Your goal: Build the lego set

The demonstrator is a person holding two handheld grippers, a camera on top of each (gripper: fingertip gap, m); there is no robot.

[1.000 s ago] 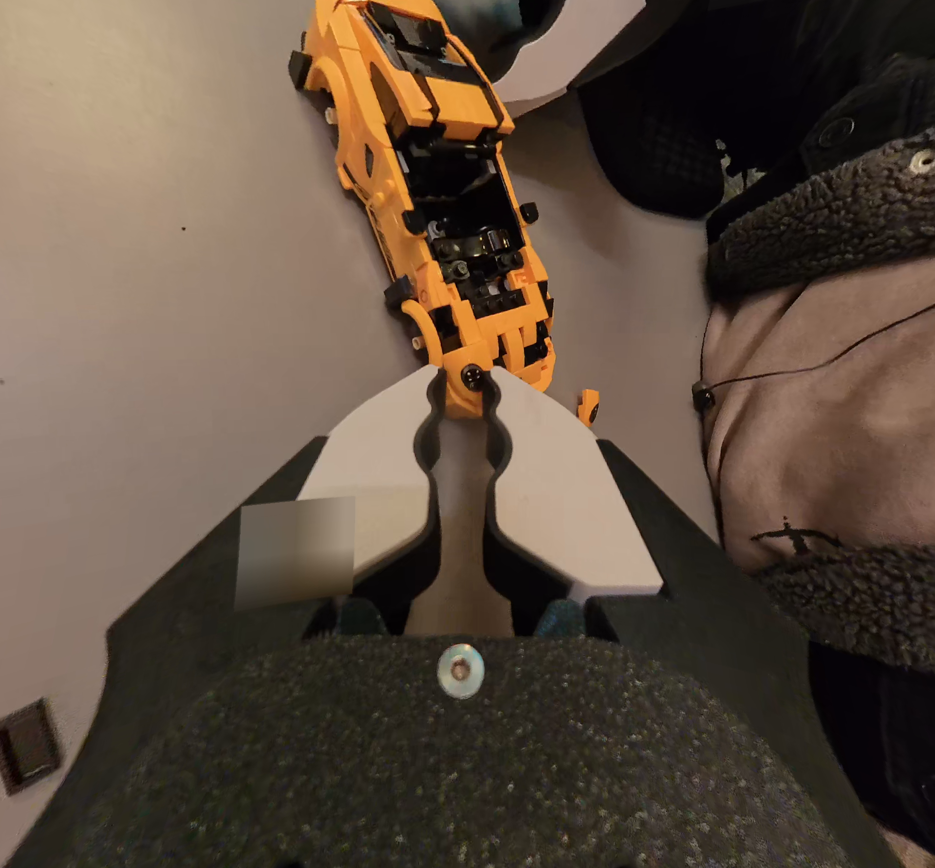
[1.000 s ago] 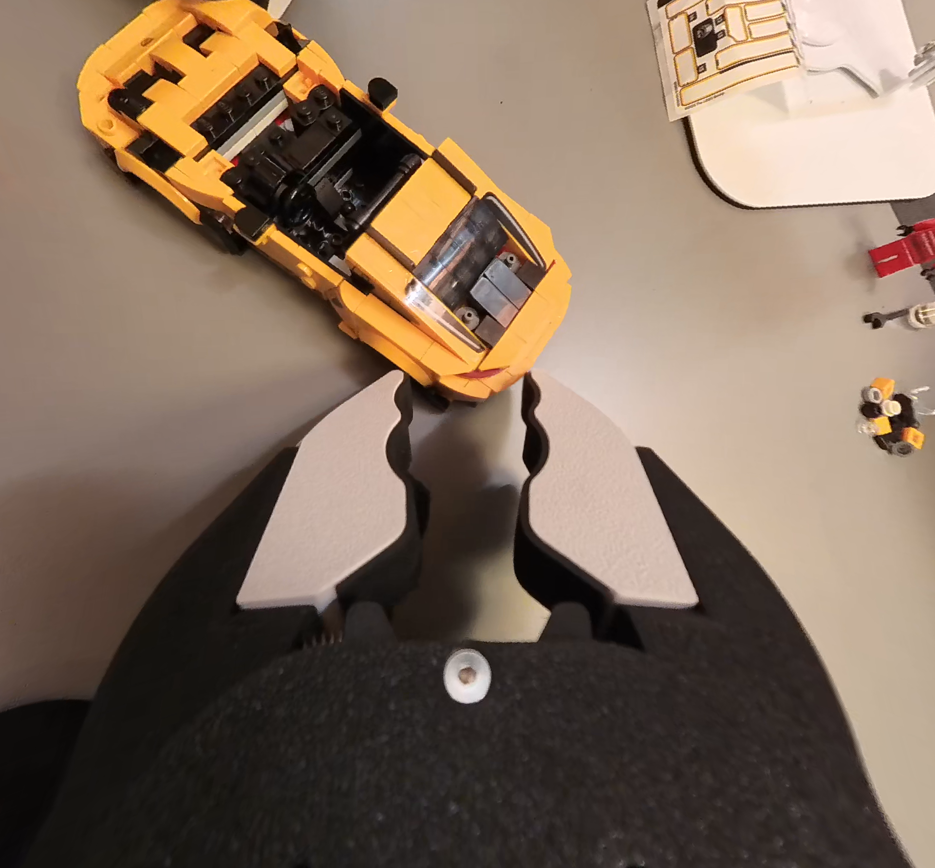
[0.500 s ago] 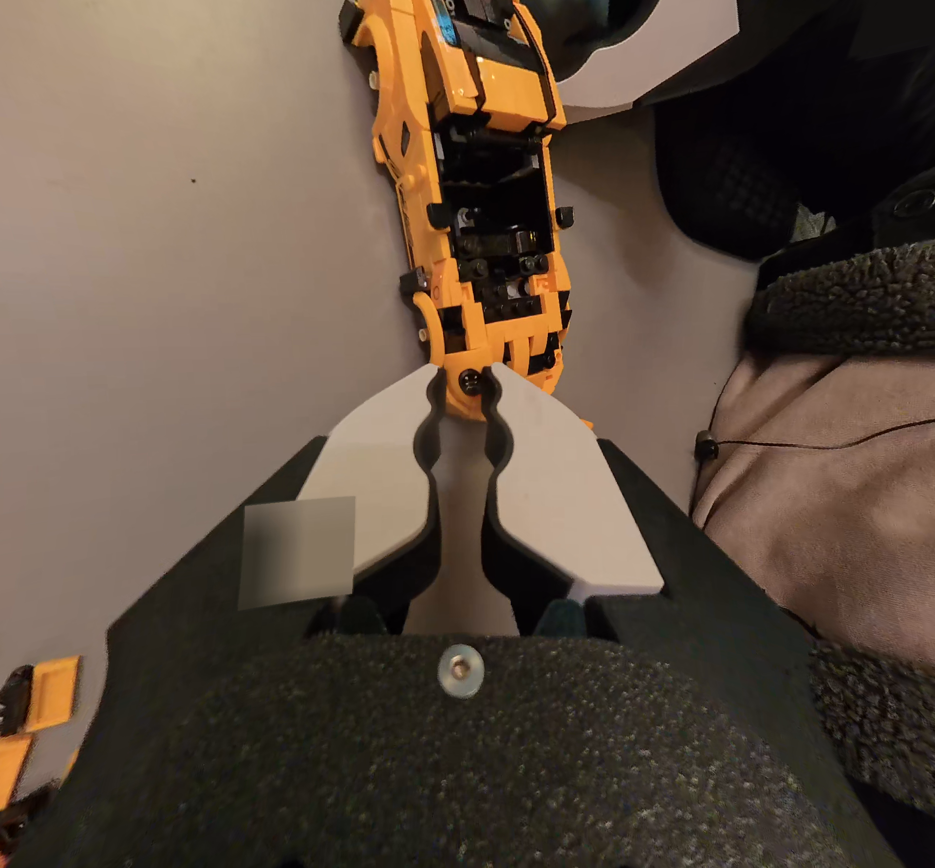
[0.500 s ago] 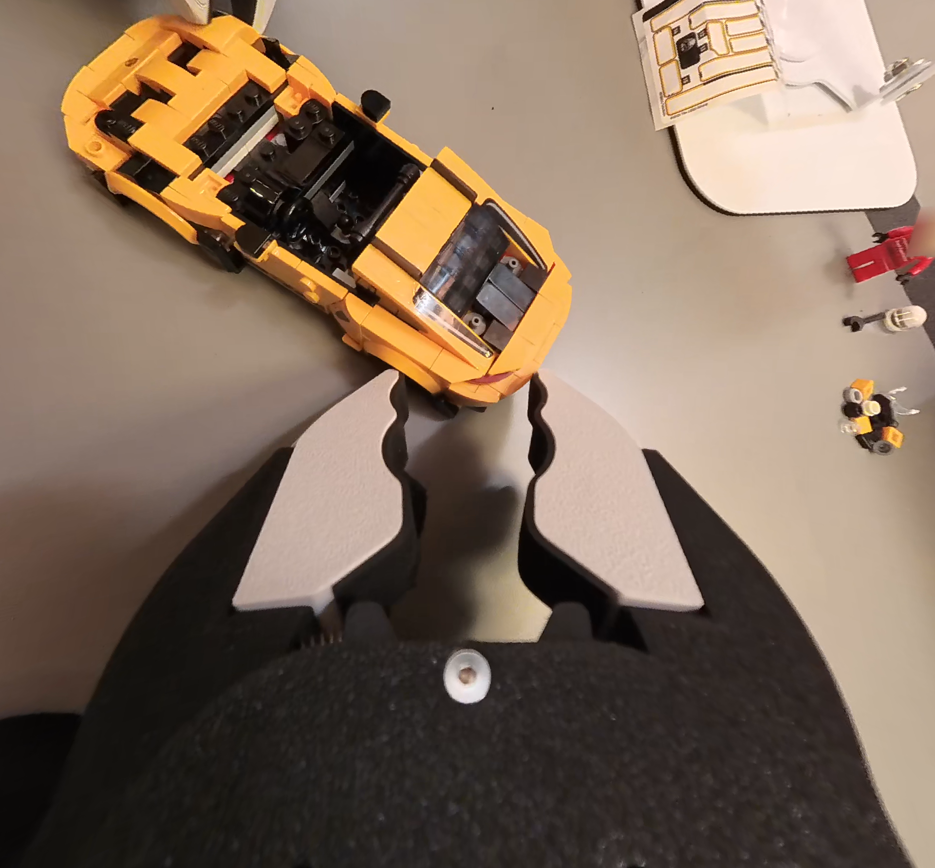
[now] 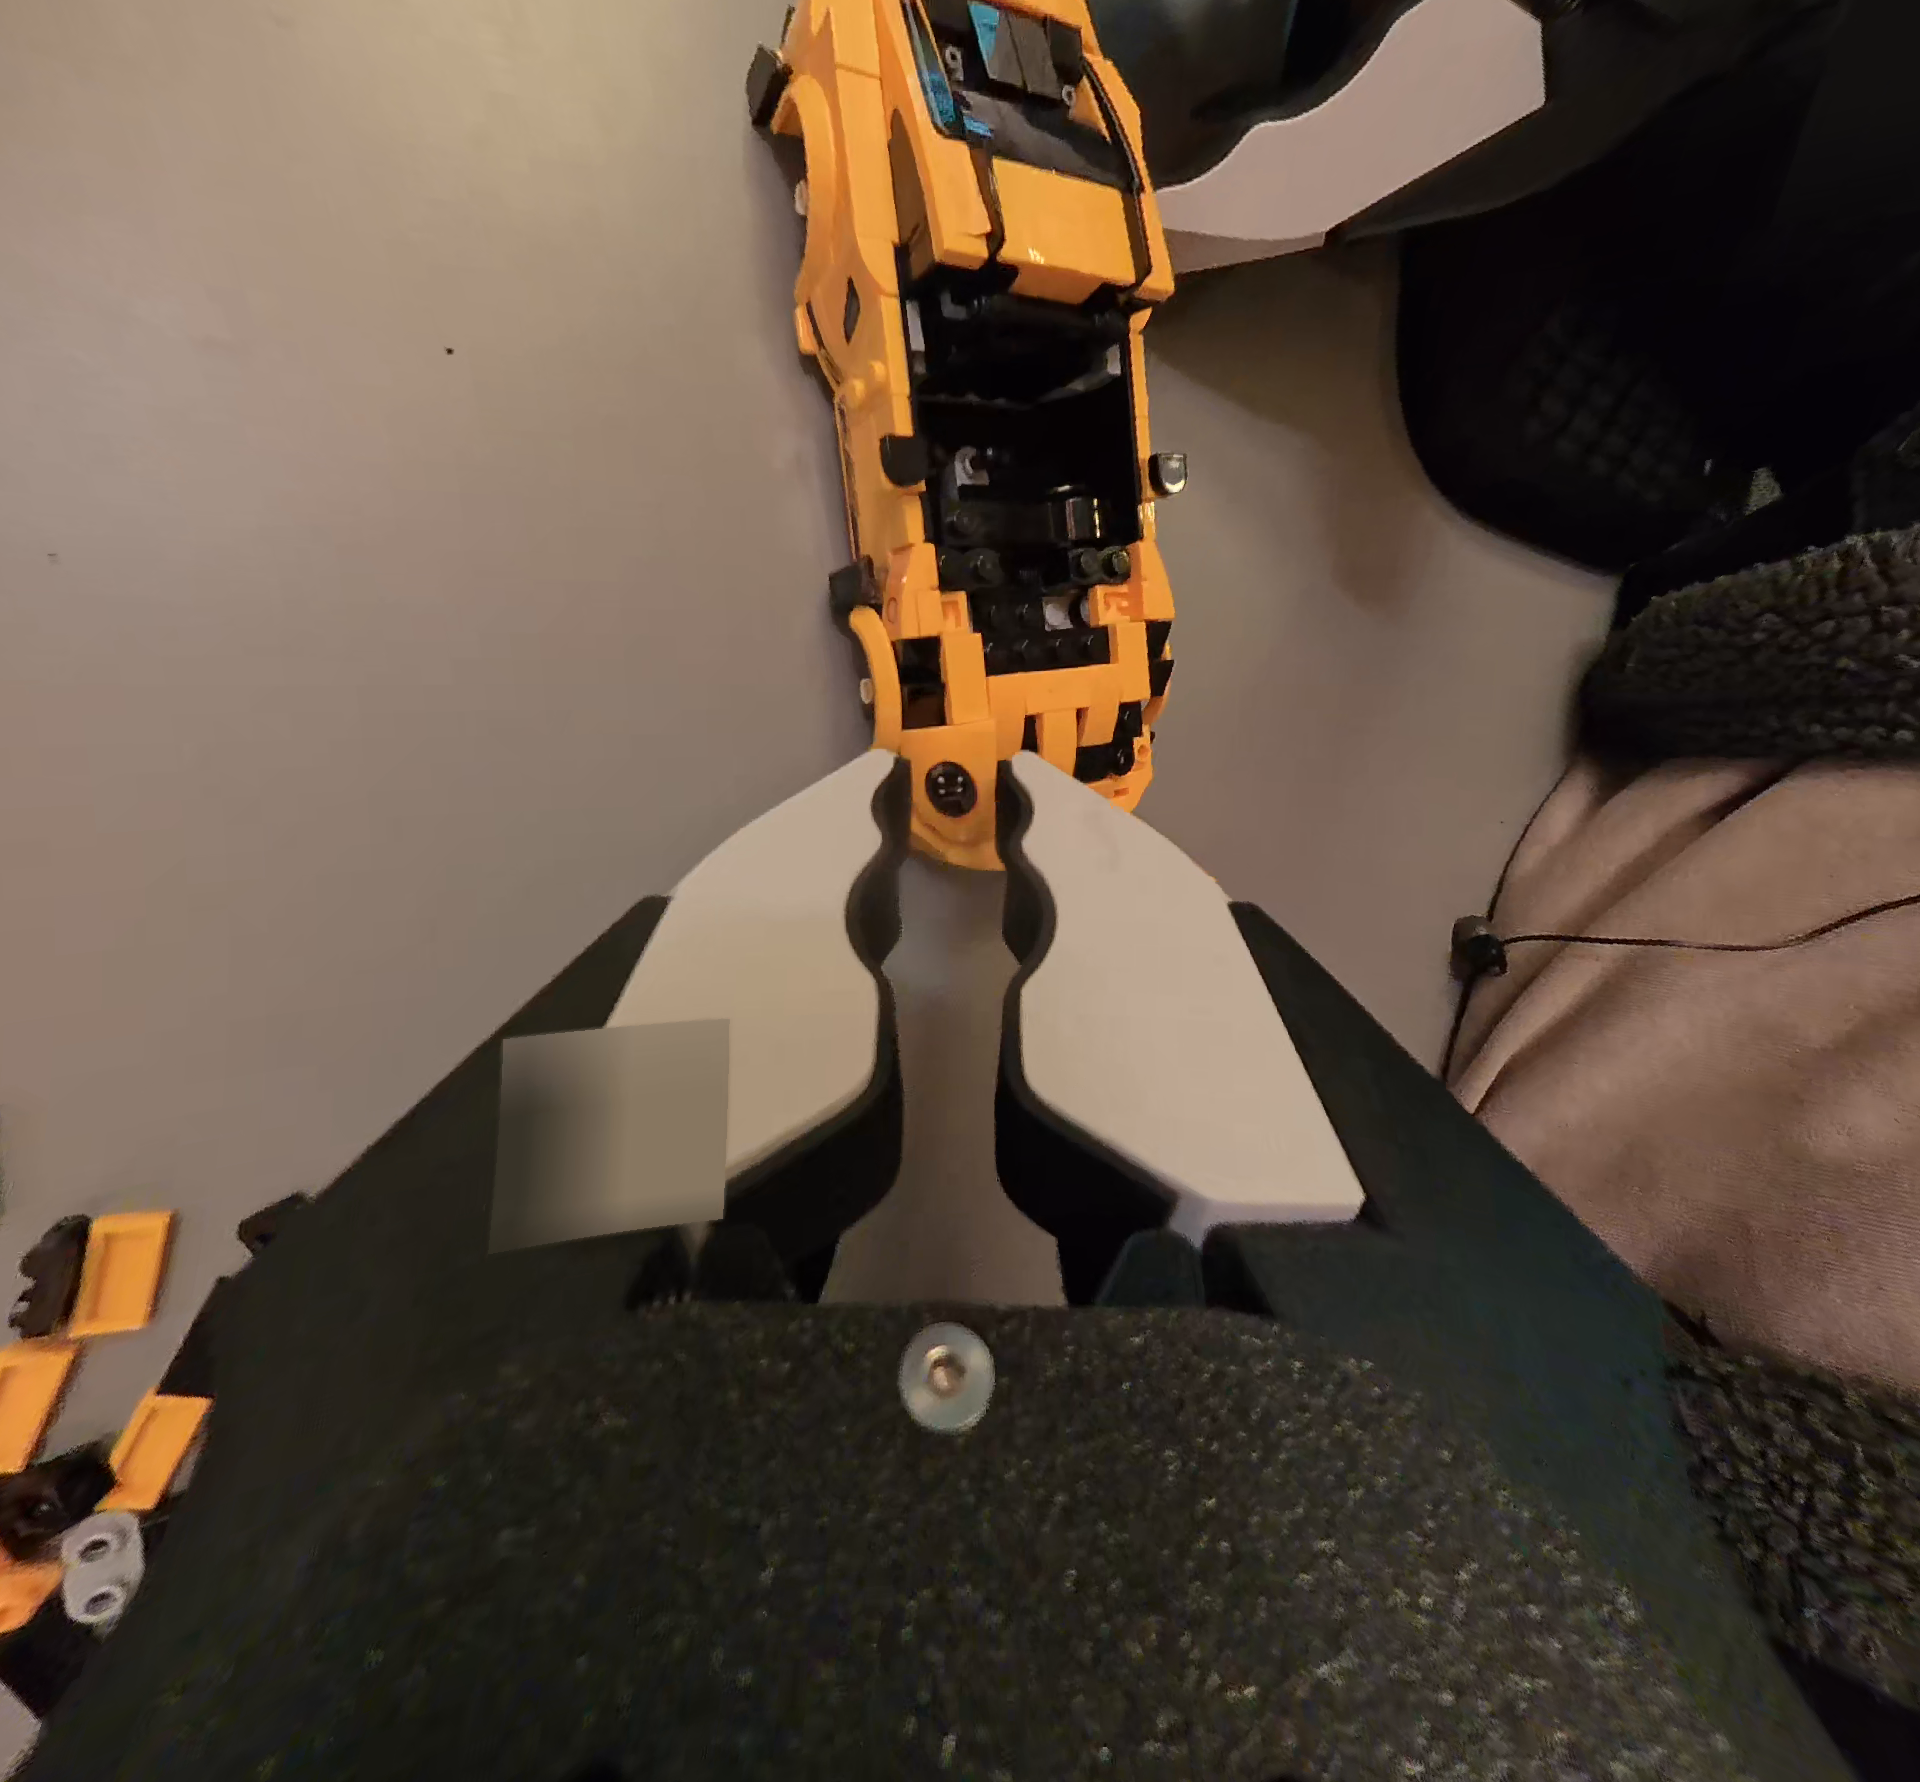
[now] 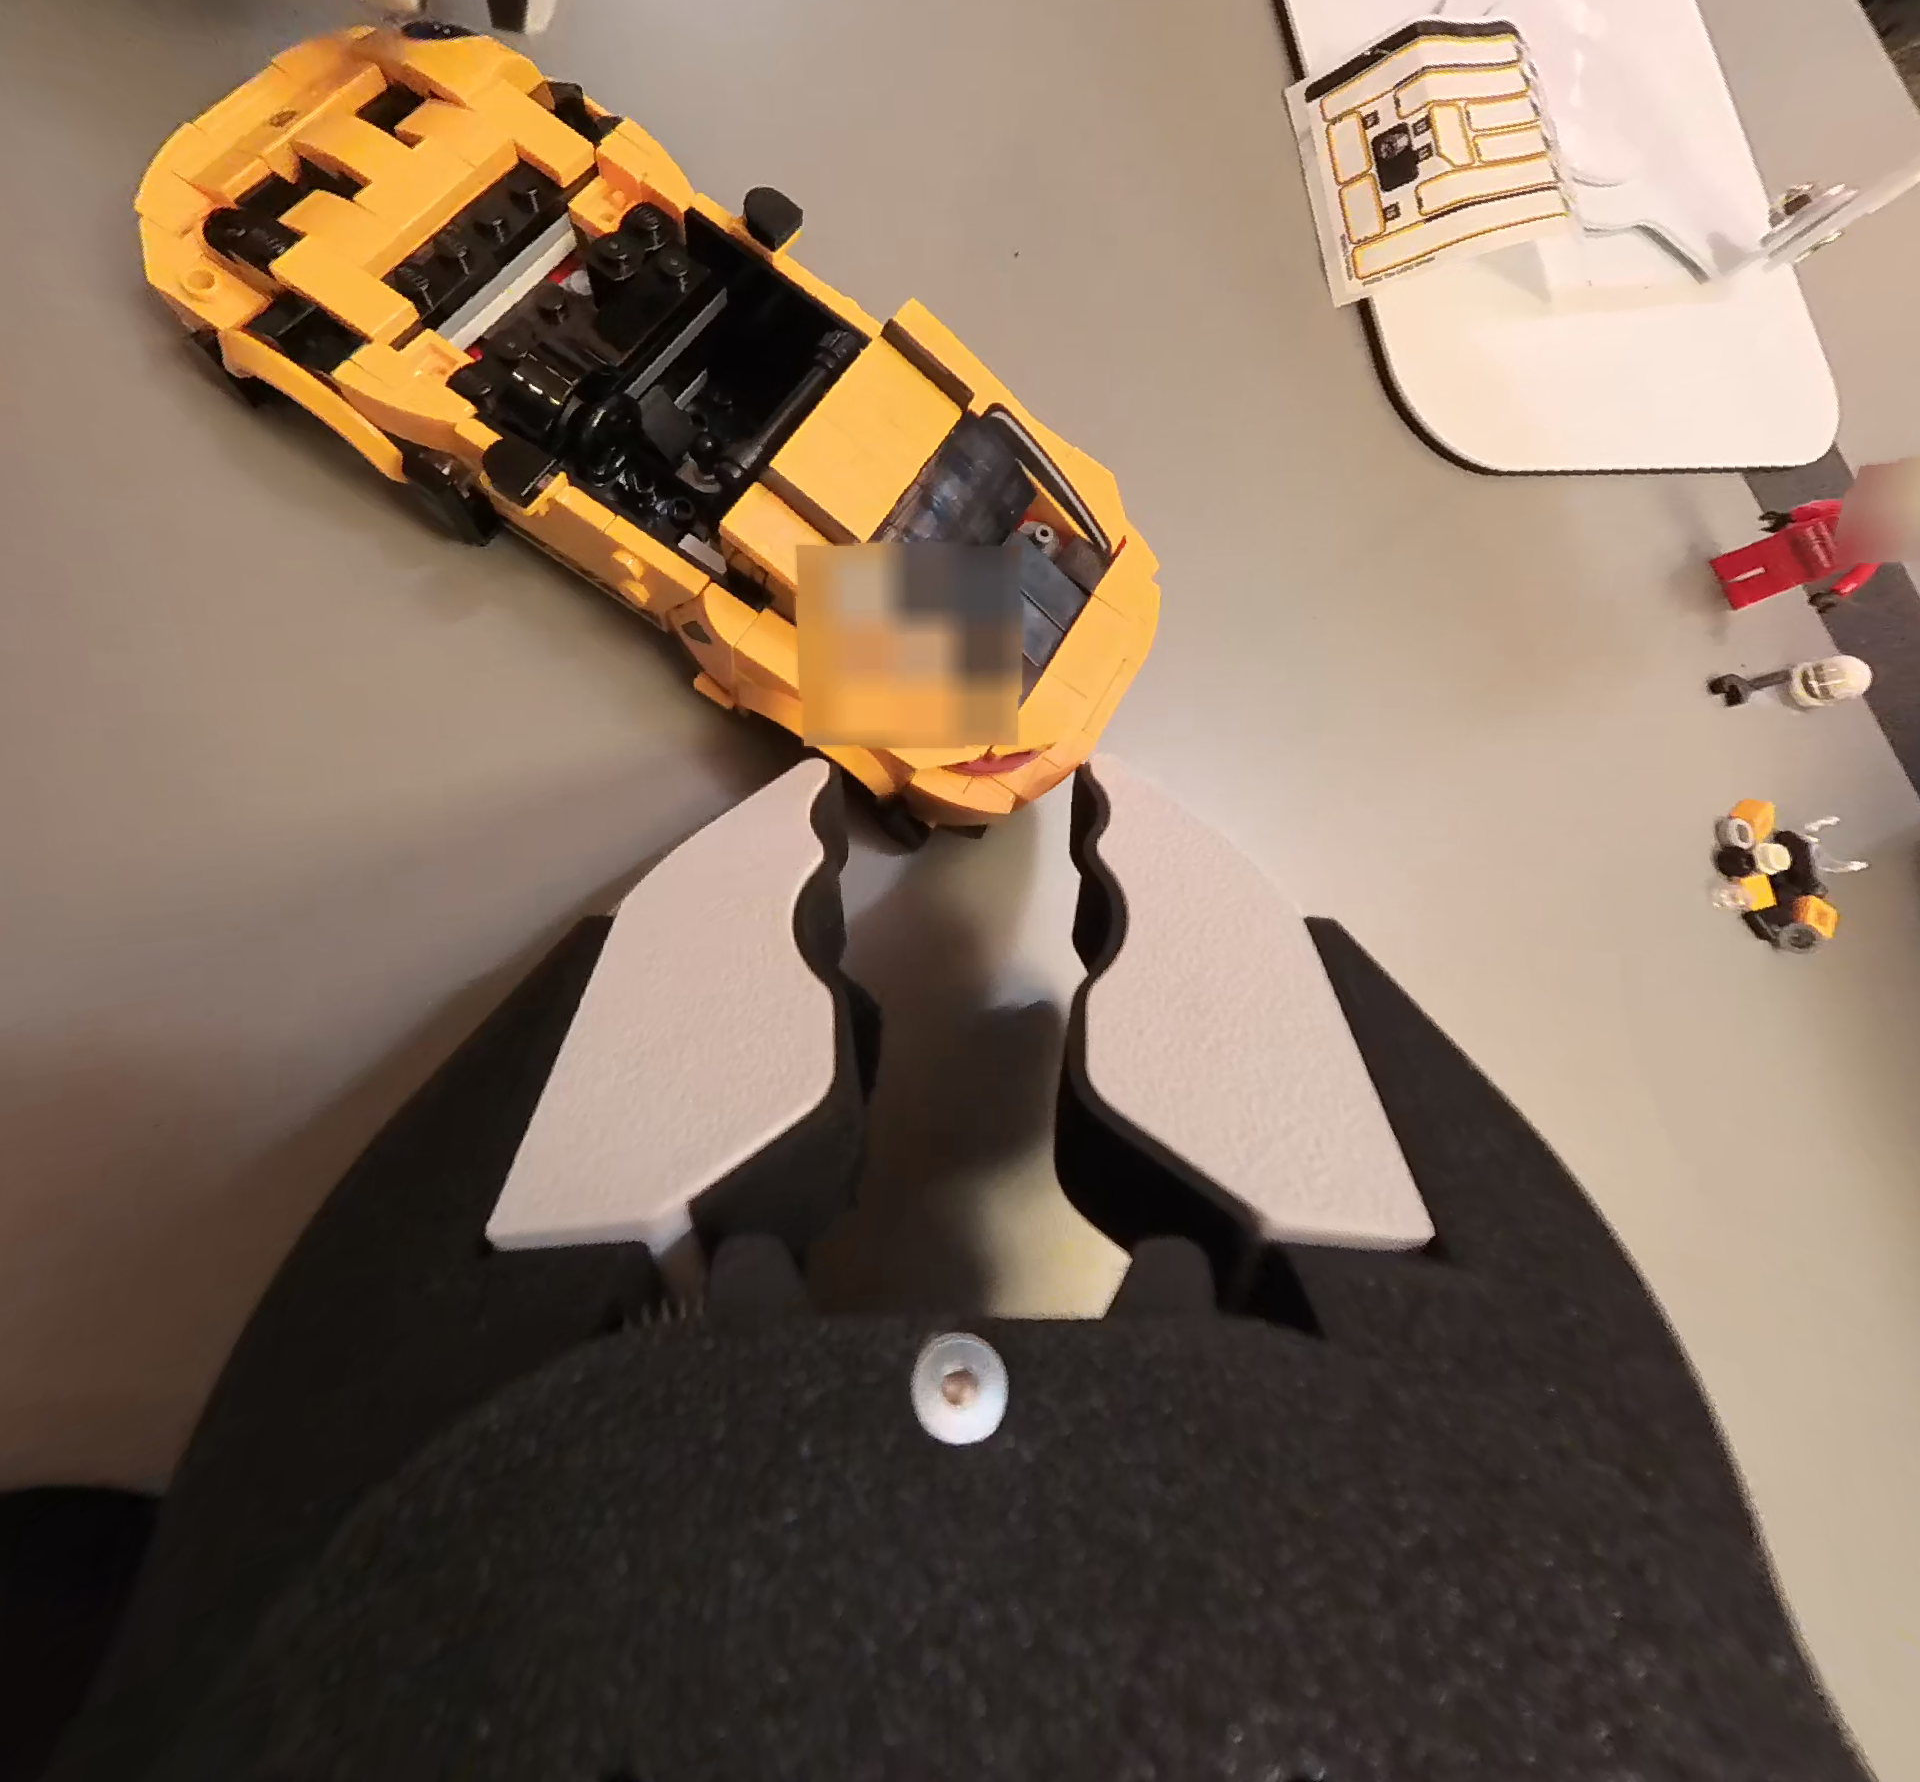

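In the left wrist view, the left gripper [image 5: 951, 787] is pinching one end of the orange-and-black brick-built car [image 5: 987, 382], which is lying on the grey tabletop [image 5: 364, 485]; loose orange bricks [image 5: 114, 1275] are waiting near the tabletop's edge.

In the right wrist view, the right gripper [image 6: 951, 782] is straddling the car's other end with fingers spread, seemingly not clamping. The roofless cockpit and unused sticker sheet [image 6: 1423, 153] suggest late-stage work remaining.

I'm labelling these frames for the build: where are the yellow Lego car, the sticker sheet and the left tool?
yellow Lego car [image 6: 831, 402]: right wrist view, on its yellow roof panel.
sticker sheet [image 6: 1444, 153]: right wrist view, middle of the sheet.
left tool [image 5: 951, 782]: left wrist view, midway between its fingertips, gripping the car's end.
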